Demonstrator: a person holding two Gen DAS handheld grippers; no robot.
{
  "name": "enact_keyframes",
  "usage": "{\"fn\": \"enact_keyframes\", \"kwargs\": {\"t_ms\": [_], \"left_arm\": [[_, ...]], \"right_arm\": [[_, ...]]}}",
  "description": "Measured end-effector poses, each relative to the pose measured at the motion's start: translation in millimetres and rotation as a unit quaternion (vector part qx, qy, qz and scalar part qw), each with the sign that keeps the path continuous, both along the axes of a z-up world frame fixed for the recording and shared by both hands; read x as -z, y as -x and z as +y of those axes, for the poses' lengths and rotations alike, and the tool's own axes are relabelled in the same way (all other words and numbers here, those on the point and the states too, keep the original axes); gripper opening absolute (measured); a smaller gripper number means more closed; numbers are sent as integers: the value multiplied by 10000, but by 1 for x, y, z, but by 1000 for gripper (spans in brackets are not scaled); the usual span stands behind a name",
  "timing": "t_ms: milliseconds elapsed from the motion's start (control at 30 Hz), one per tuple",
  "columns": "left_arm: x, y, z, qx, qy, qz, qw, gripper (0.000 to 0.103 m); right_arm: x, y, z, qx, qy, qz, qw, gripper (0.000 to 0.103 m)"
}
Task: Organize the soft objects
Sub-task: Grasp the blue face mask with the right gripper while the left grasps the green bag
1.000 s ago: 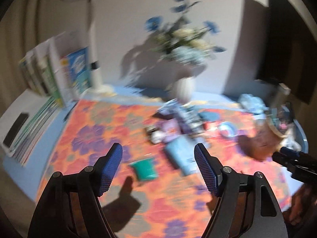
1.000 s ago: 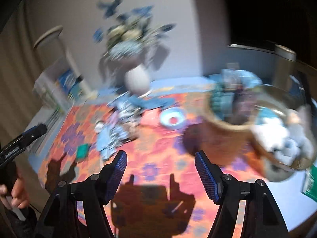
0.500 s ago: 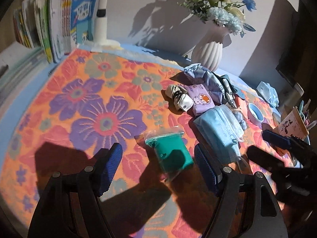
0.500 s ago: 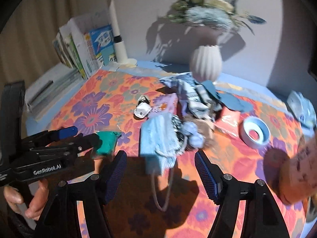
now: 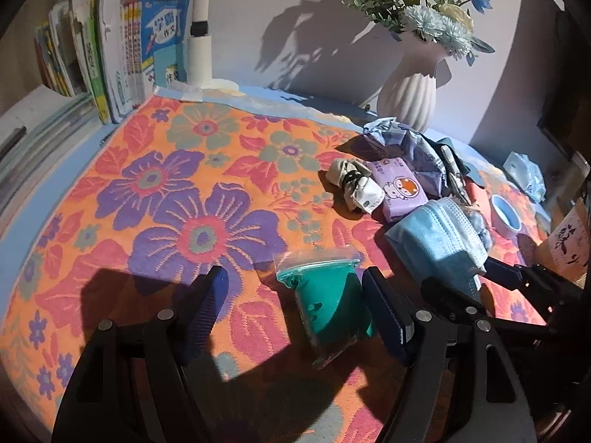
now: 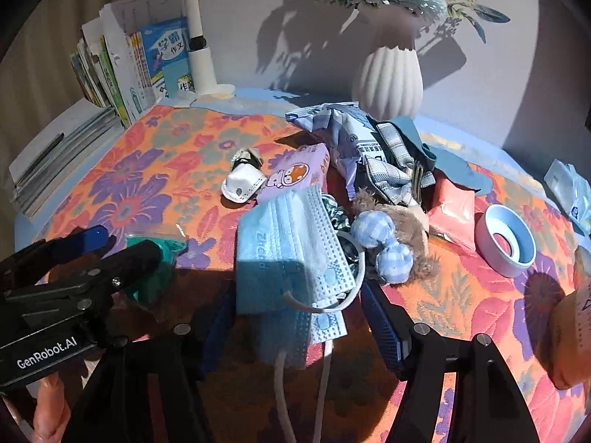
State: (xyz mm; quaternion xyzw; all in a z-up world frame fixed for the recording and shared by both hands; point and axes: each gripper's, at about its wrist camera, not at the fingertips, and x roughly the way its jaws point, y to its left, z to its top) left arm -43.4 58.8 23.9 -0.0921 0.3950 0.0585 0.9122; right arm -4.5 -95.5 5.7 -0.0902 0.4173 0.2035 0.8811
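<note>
A teal soft item in a clear zip bag [image 5: 328,302] lies on the flowered tablecloth [image 5: 166,199]. My left gripper [image 5: 295,306] is open and low over it, with the bag between the fingers, close to the right one. A stack of light blue face masks [image 6: 288,254] lies between the fingers of my right gripper [image 6: 299,317]. Its jaws are closing, and the pads still stand apart from the masks. The left gripper [image 6: 92,251] also shows at the left of the right wrist view, with the person's hand behind it.
Behind the masks lie a purple tissue pack [image 6: 295,177], a white folded mask [image 6: 240,188], a blue-checked plush piece [image 6: 384,247], crumpled wrappers and a pink packet [image 6: 450,214]. A blue ring-shaped cup [image 6: 506,240] sits at the right. A white vase [image 6: 388,77] and books [image 6: 122,70] stand at the back.
Both grippers have dropped towards the tablecloth. The left settled over the teal bag. The right swung left from the basket side to the mask stack, and its jaws narrowed a little.
</note>
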Motion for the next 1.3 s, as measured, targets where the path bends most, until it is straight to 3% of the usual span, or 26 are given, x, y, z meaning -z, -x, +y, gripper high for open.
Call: {"fn": "enact_keyframes", "kwargs": {"t_ms": [300,500,767,933,1133,1300], "left_arm": [[-1,1,-5,-58,-261,-29,9996,73],[-1,0,-4,-102,-275,0,9996,73],[-1,0,-6,-55,-252,-7,9997,73],[-1,2,-1,68,38,-62,10000,73],[2,-2,-6,168,-21,31,9999,73],[8,-9,-18,214,-407,305,9985,73]], "right_arm": [[1,1,1,-135,-113,21,9998,38],[2,2,0,-173,-199,45,9996,26],[-6,9,-11,-279,-640,0,9976,21],[-10,22,-34,-171,-862,182,9960,21],[-1,33,-59,470,-518,528,9962,21],[2,45,-52,601,-246,404,9971,22]]}}
